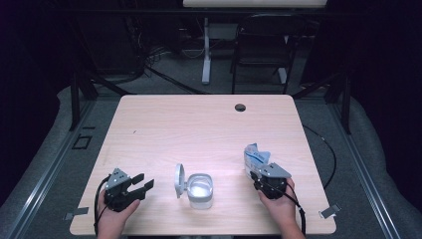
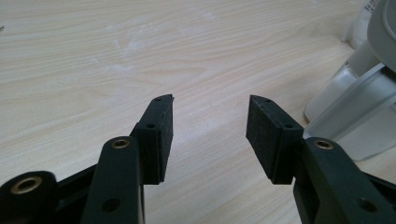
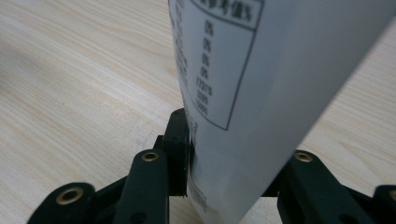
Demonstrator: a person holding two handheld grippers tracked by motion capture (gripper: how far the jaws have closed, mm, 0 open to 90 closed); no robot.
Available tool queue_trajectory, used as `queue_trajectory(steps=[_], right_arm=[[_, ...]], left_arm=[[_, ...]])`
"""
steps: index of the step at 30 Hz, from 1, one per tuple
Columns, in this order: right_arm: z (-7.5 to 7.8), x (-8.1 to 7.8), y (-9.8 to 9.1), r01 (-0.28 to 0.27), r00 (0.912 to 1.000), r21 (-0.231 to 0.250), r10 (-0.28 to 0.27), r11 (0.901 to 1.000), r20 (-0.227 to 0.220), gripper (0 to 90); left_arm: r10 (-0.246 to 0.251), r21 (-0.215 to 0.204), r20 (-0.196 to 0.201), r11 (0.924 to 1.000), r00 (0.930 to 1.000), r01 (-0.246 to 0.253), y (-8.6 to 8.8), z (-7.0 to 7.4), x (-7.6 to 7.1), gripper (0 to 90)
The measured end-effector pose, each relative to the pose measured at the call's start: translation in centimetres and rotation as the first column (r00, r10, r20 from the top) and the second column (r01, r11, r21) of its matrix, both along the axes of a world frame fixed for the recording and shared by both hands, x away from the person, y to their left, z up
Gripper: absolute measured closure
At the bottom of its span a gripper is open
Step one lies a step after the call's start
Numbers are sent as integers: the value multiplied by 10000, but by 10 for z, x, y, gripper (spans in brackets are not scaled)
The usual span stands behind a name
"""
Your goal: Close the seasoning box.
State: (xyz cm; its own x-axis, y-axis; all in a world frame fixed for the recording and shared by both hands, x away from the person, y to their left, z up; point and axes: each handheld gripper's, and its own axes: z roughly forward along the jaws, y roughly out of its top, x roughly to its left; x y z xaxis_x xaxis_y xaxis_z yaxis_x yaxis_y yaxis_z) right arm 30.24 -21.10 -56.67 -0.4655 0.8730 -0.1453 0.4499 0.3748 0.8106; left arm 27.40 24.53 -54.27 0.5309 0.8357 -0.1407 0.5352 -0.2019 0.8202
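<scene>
The room around the table is dim, almost black at the sides, while the pale wood top is lit evenly from above. A soft glare sits on the tabletop beside the clear plastic container, whose open lid shines white. Shadows under the two grippers are faint. In the right gripper view the white packet stands so close that its print blurs. The left gripper view is sharp on its pads, softer farther back.
</scene>
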Motion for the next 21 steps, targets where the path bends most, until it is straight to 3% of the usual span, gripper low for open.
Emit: queue_trajectory(steps=[21], right_arm=[[2, -10, -8, -58, 10000, 283, 60, 9996, -70, 589]], left_arm=[[10, -26, -38, 10000, 10000, -10, -1, -1, 0, 516]])
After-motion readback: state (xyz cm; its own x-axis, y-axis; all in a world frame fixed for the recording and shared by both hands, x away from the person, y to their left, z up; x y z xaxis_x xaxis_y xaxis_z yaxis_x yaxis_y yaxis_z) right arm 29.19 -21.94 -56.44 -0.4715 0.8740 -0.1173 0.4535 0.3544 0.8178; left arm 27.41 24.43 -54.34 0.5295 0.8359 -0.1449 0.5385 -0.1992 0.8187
